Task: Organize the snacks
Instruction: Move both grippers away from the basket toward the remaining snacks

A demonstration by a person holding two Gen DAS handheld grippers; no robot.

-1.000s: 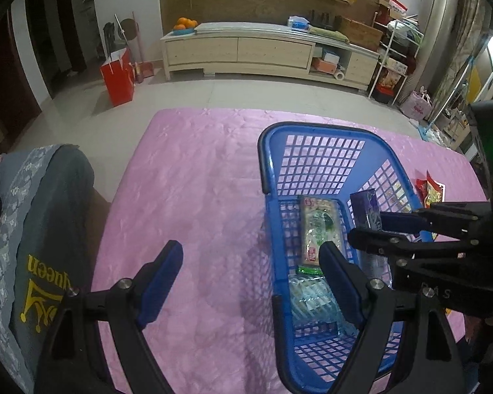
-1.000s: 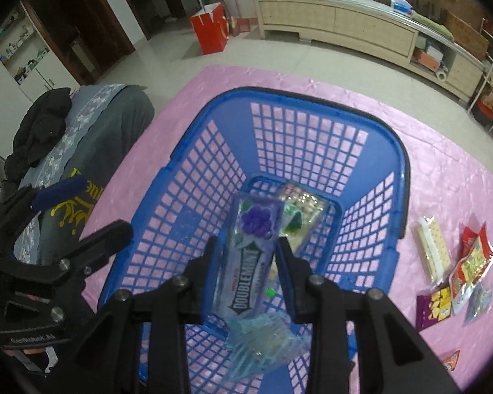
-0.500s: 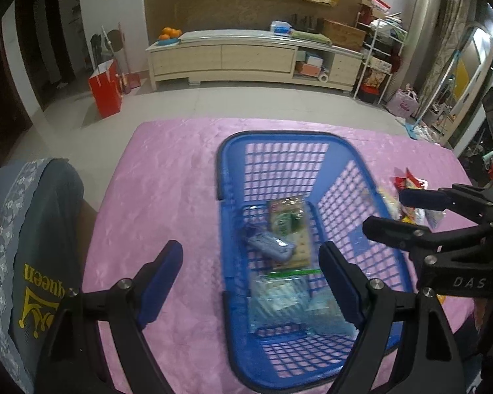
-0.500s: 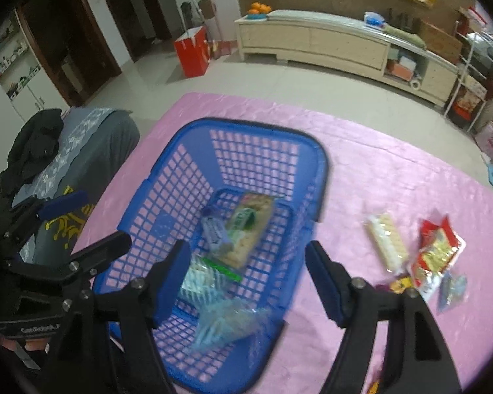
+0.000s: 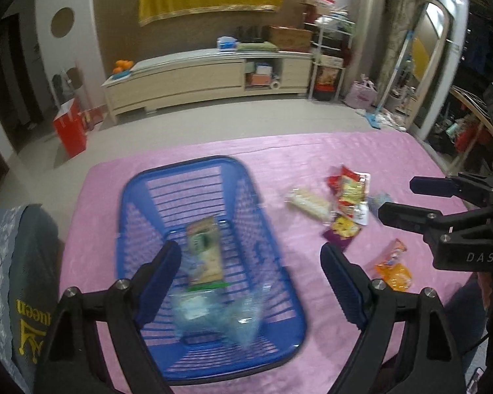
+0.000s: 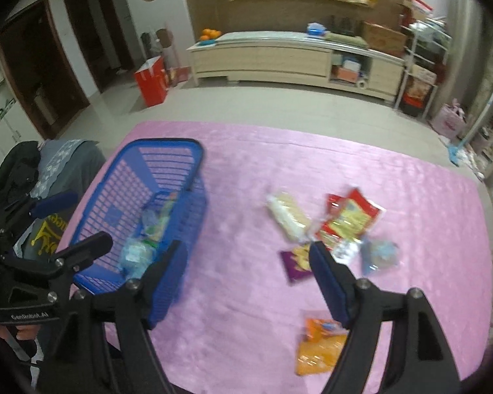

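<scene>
basket (image 5: 187, 177): several packs in | counter (image 6: 246, 312): loose snacks (image 6: 341, 220) left | left claw (image 5: 249, 279): spread, empty | right claw (image 6: 246, 279): opening, empty | stage: partway

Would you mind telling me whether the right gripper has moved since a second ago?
Yes. The right gripper has left the blue basket and now hangs, jaws opening and empty, over the pink cloth toward the loose snacks.

At the right edge of the left wrist view, the right gripper (image 5: 424, 202) carries "DAS" in white. At the lower left of the right wrist view, the left gripper (image 6: 72, 223) reads "GenRobot.AI". Snack wrappers are too blurred to read.
</scene>
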